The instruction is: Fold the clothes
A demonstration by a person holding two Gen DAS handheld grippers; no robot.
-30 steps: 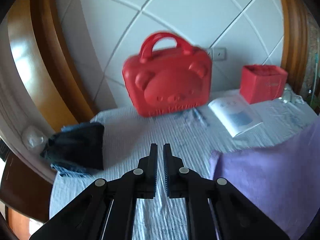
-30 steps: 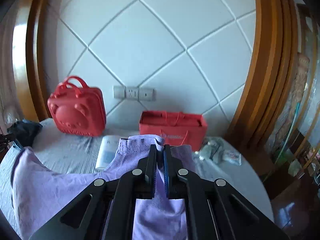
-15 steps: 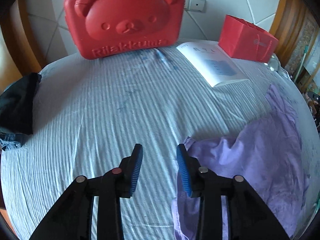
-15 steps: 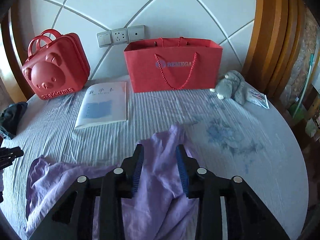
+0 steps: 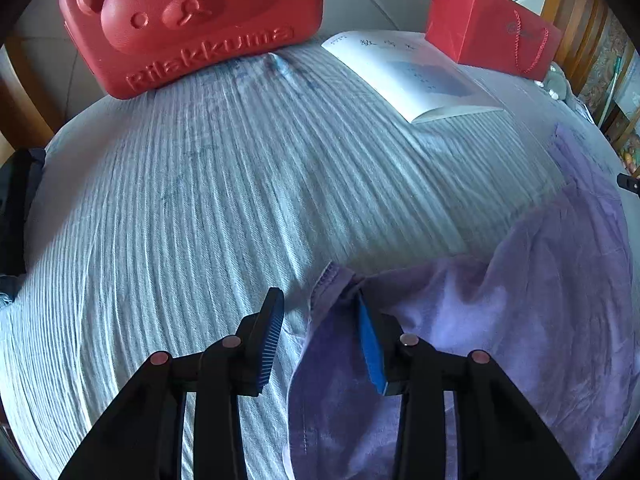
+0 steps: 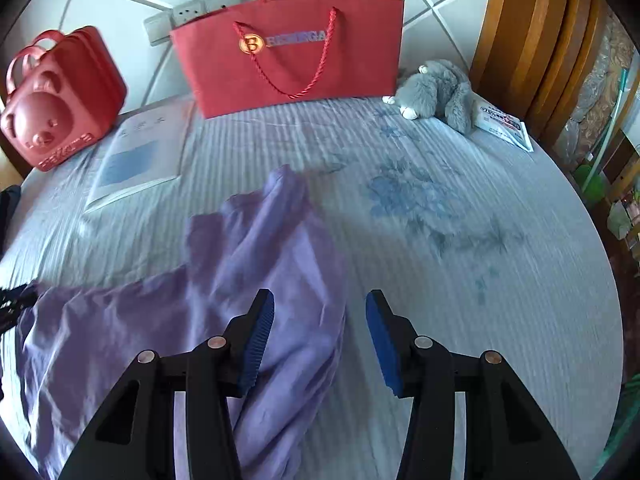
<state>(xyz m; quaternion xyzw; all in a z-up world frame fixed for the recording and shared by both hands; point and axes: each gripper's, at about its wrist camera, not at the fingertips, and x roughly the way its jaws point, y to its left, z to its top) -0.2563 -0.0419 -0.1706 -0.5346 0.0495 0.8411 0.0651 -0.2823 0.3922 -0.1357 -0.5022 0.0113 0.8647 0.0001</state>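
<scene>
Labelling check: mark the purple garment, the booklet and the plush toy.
purple garment [image 6: 132, 320], right wrist view, flat middle of cloth.
booklet [image 5: 416, 76], left wrist view, cover centre.
plush toy [image 6: 440, 88], right wrist view, grey body.

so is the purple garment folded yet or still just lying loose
Still loose: the purple garment lies crumpled and unevenly spread on the striped bedsheet, with wrinkles and one end trailing off, no neat fold.

The bed [image 5: 208, 208] has lots of bare sheet in the middle and on the right side. At the back, the red bear case [image 5: 192, 20], a booklet [image 5: 416, 76], the red bag [image 6: 292, 48] and a grey soft toy [image 6: 440, 92] block the way. The purple cloth [image 6: 248, 280] covers the near part.
</scene>
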